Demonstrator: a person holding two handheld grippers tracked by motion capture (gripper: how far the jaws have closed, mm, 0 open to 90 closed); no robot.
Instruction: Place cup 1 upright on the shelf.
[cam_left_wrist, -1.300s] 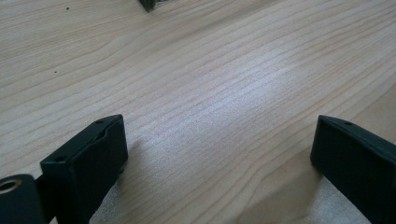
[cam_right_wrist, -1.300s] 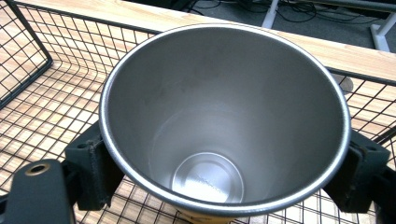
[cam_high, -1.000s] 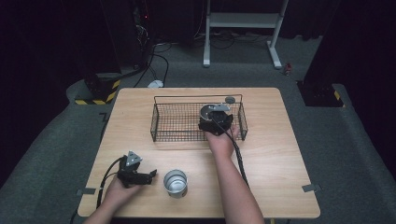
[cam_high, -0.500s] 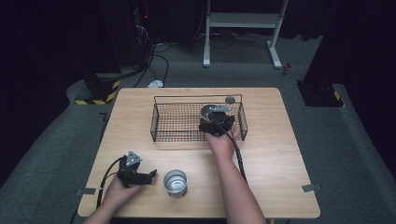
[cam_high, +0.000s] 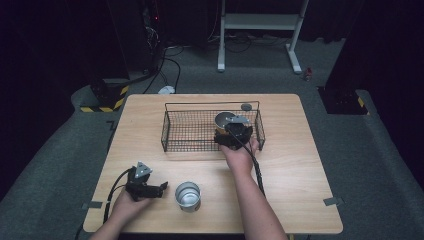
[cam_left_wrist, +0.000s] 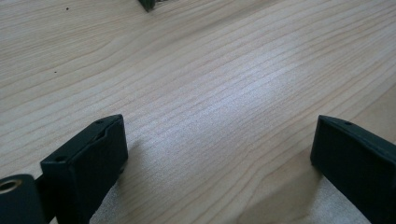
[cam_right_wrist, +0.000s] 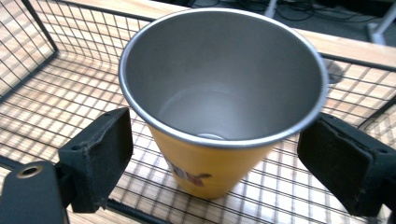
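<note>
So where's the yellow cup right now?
In the high view the yellow cup stands upright inside the wire basket, toward its right end, between the open right tongs; whether they touch it is unclear.

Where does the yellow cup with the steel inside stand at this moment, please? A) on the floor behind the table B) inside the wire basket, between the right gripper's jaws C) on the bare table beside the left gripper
B: the yellow cup stands upright on the mesh floor of the wire basket, with the right gripper jaws on either side of it and gaps showing.

Wooden table (cam_high: 300, 200) bears wire basket (cam_high: 190, 131), steel cup (cam_high: 188, 196).
</note>
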